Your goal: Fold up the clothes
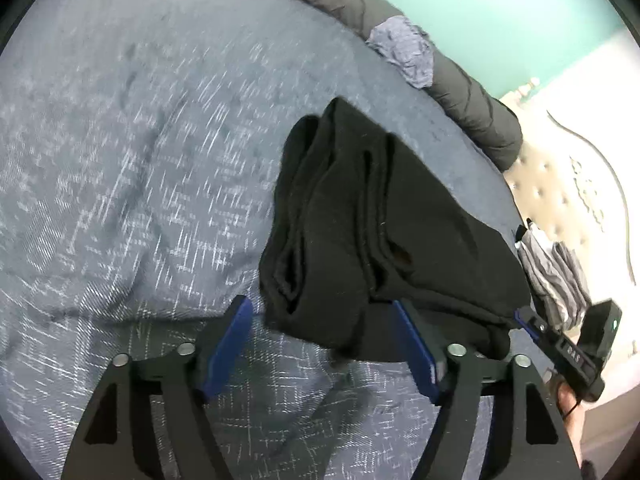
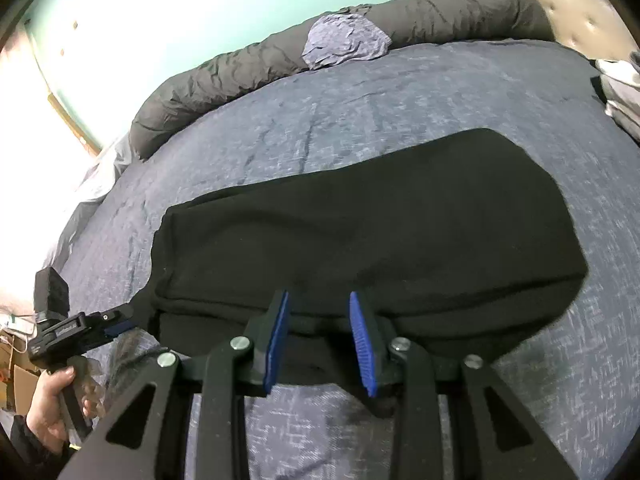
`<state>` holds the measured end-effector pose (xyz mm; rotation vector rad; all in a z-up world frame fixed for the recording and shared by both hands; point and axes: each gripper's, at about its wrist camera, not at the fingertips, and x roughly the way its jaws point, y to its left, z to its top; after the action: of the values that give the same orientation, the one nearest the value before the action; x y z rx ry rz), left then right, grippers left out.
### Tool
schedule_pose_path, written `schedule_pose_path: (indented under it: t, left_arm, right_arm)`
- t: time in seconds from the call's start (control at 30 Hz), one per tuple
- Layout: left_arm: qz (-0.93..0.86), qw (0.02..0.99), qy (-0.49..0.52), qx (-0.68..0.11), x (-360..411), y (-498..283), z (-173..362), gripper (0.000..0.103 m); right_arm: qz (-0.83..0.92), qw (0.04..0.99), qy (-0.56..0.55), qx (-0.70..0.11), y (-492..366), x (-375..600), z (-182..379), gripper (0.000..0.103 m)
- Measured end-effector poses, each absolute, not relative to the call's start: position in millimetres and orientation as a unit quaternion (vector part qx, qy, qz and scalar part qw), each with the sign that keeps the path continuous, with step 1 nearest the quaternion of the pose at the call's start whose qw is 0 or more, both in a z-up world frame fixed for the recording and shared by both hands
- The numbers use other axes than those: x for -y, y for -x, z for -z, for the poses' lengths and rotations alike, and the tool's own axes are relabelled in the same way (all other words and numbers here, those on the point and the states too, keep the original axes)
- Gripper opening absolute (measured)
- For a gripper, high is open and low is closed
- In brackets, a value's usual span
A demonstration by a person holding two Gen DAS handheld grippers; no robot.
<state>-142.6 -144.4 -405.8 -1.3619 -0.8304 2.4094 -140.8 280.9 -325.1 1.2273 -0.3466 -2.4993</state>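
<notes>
A folded black fleece-like garment (image 2: 360,232) is seen lying on the blue-grey woven bedspread (image 2: 440,92), roughly mid-bed, folded edges stacked in layers at its near end in the left wrist view (image 1: 360,220). The left gripper (image 1: 324,344), black frame with blue ribbed pads, is held with jaws well apart; the garment's near corner is partly between them but no pad is seen pressing on it, and the right-hand pad is partly covered by cloth. The right gripper (image 2: 320,340) is held just at the garment's near long edge, jaws partly apart, cloth behind and under the pads; whether the pads touch the fabric cannot be told. The lower rim of the garment is hidden behind both frames. Beyond the garment, a rolled dark grey quilted duvet (image 2: 280,60) is laid along the far bed edge, with a crumpled blue-grey cloth (image 2: 344,42) on it. To the garment's right, a stack of grey-and-white folded items (image 2: 620,92) is cut off by the frame. A hand (image 2: 48,412) is seen gripping the other gripper's handle at lower left. Small lettering on that handle is too blurred to read. The left wrist view is motion-smeared.
</notes>
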Motion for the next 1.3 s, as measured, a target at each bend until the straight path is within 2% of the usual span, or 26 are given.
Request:
schedule_pose_path:
  t: [0.2, 0.4, 0.8, 1.1, 1.13, 1.2, 1.3]
  left_arm:
    - [-0.816, 0.127, 0.457, 0.330, 149, 146, 418, 0.081]
    - [-0.813, 0.139, 0.437, 0.357, 144, 144, 418, 0.082]
    - [-0.825, 0.123, 0.442, 0.331, 108, 167, 429, 0.082]
    - [-0.818, 0.120, 0.420, 0.375, 109, 178, 433, 0.081]
    - [-0.817, 0.120, 0.419, 0.378, 110, 178, 434, 0.080]
    - [-0.818, 0.119, 0.414, 0.381, 109, 179, 432, 0.068]
    - [-0.825, 0.119, 0.407, 0.374, 106, 183, 426, 0.058]
  right_arm:
    - [0.882, 0.162, -0.424, 0.127, 128, -300, 331, 0.031]
    - [0.885, 0.160, -0.418, 0.133, 121, -314, 338, 0.031]
    - [0.884, 0.156, -0.409, 0.163, 118, -329, 349, 0.032]
    - [0.884, 0.158, -0.401, 0.180, 117, -336, 352, 0.032]
    - [0.884, 0.159, -0.400, 0.181, 117, -337, 352, 0.032]
    - [0.884, 0.159, -0.399, 0.184, 117, -339, 353, 0.032]
    - [0.883, 0.157, -0.399, 0.191, 117, -342, 354, 0.032]
